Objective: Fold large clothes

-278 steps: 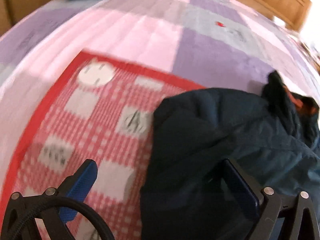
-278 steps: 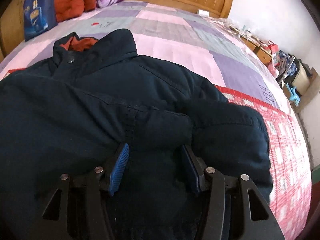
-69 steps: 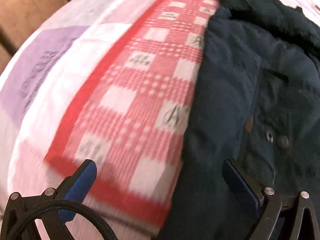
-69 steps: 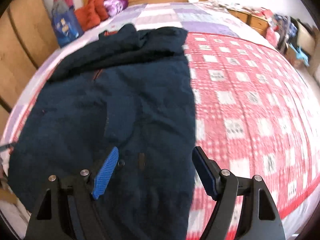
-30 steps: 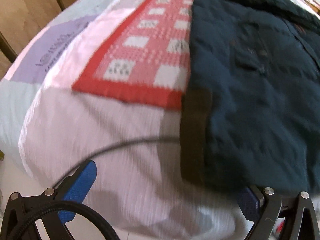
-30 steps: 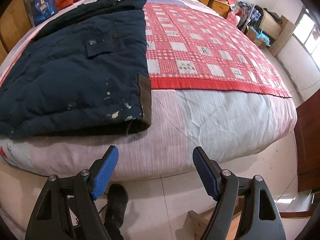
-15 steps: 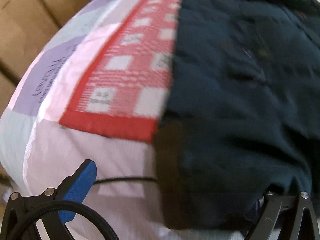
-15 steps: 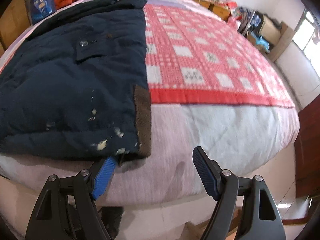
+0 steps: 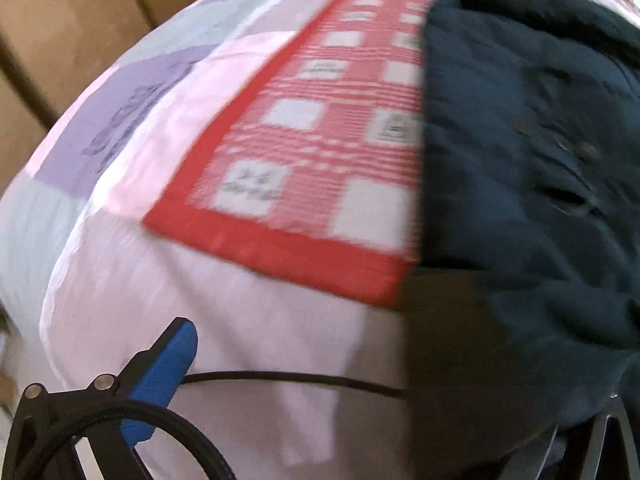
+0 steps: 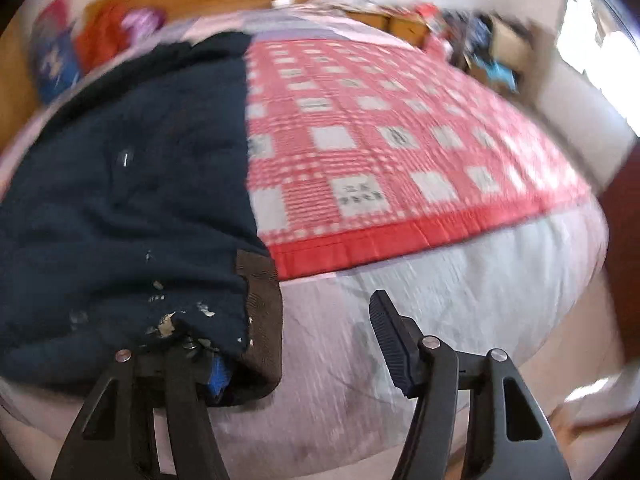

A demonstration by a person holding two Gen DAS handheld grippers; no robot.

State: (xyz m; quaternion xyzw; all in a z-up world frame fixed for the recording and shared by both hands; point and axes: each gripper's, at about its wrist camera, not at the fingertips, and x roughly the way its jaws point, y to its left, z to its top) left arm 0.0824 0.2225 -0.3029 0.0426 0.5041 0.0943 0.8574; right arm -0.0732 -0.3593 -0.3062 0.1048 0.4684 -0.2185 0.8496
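Note:
A dark navy padded jacket point(image 10: 140, 200) lies flat on the bed, its lower hem at the bed's near edge. A brown knit band point(image 10: 262, 312) trims its right hem corner. My right gripper point(image 10: 304, 320) is at that corner with its jaws closing. Its left finger sits under the hem with a bit of blue pad showing, and its right finger point(image 10: 384, 320) stands clear of the cloth. In the left wrist view the jacket point(image 9: 540, 160) fills the right side. My left gripper point(image 9: 320, 332) is open, its left finger point(image 9: 168, 364) over pale sheet, its right finger hidden under the hem.
A red-and-white checked quilt point(image 10: 380, 140) covers the bed over a pale sheet point(image 10: 440, 280). A black cable point(image 9: 300, 380) crosses the sheet near my left gripper. Wooden panels point(image 9: 60, 20) stand on the left. A blue bag point(image 10: 56, 60) and red clothes point(image 10: 100, 36) sit by the headboard.
Both grippers have come in low to the jacket's bottom hem. The right gripper's left finger has slid under the brown-trimmed corner and its jaws have narrowed. The left gripper's right finger is now covered.

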